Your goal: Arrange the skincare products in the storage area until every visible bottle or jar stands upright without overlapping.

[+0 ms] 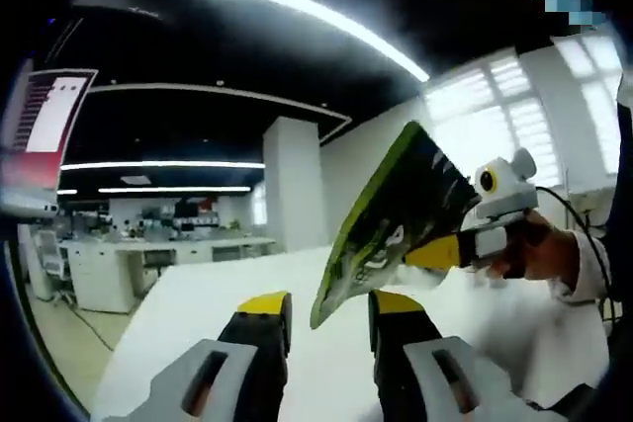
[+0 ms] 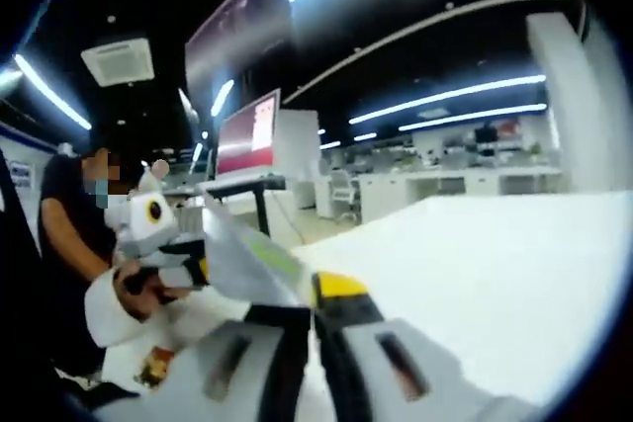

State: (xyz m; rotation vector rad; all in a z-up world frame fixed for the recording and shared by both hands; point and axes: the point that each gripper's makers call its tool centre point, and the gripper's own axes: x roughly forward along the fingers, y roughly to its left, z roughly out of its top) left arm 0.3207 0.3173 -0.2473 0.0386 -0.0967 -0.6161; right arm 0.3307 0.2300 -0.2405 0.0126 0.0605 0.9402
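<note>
Now the white table (image 1: 247,303) is being swept by both cameras, its broad bare surface being shown running away toward the office desks behind. Above it, a flat green-and-black packet (image 1: 396,219) is being held up in the air, tilted on edge, clear of the table; in the right gripper view the same packet (image 2: 247,259) is being seen edge-on, silvery with a green streak. It is being pinched by the right gripper (image 2: 312,308), whose yellow-tipped jaws are being pressed together on its lower edge; in the left gripper view that gripper (image 1: 445,249) is being seen entering from the right, a hand (image 1: 539,249) being wrapped around its grip. The left gripper (image 1: 326,308) is being kept low in its own view, jaws spread, nothing between them, the packet's bottom corner being seen just above the gap. In the right gripper view the left gripper (image 2: 193,269) is being seen at the left, a hand (image 2: 134,289) being closed on it; whether it touches the packet cannot be told.
</note>
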